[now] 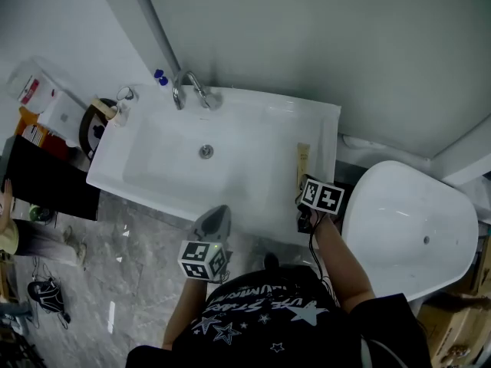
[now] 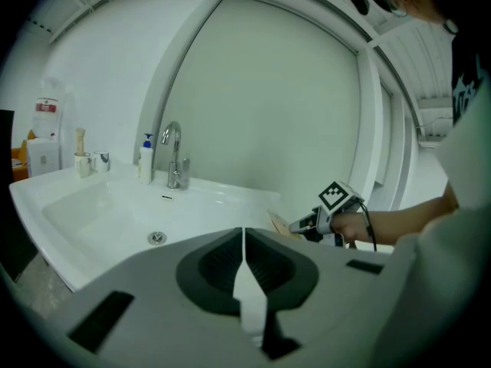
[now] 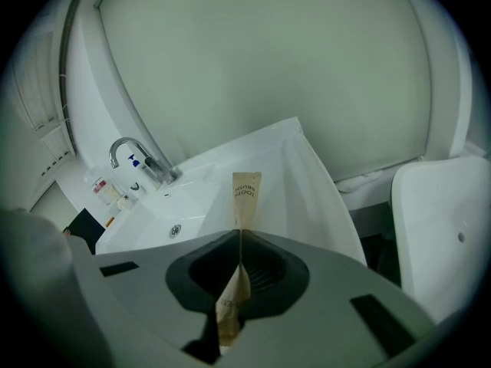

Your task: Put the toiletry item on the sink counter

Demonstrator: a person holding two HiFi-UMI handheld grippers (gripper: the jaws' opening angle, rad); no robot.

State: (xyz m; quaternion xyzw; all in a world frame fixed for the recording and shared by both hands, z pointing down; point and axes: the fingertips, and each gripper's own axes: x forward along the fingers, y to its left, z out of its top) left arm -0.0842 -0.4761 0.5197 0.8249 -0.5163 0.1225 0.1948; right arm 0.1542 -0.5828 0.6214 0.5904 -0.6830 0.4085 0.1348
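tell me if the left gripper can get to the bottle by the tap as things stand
Probably yes. The bottle stands left of the tap at the back edge, and the bare basin between it and the left gripper leaves the way free. Its jaws are together, empty.

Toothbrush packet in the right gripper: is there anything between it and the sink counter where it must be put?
Nothing visible. The right gripper holds the toothbrush packet over the bare right ledge of the sink counter. The bottle stands far off, beside the faucet.
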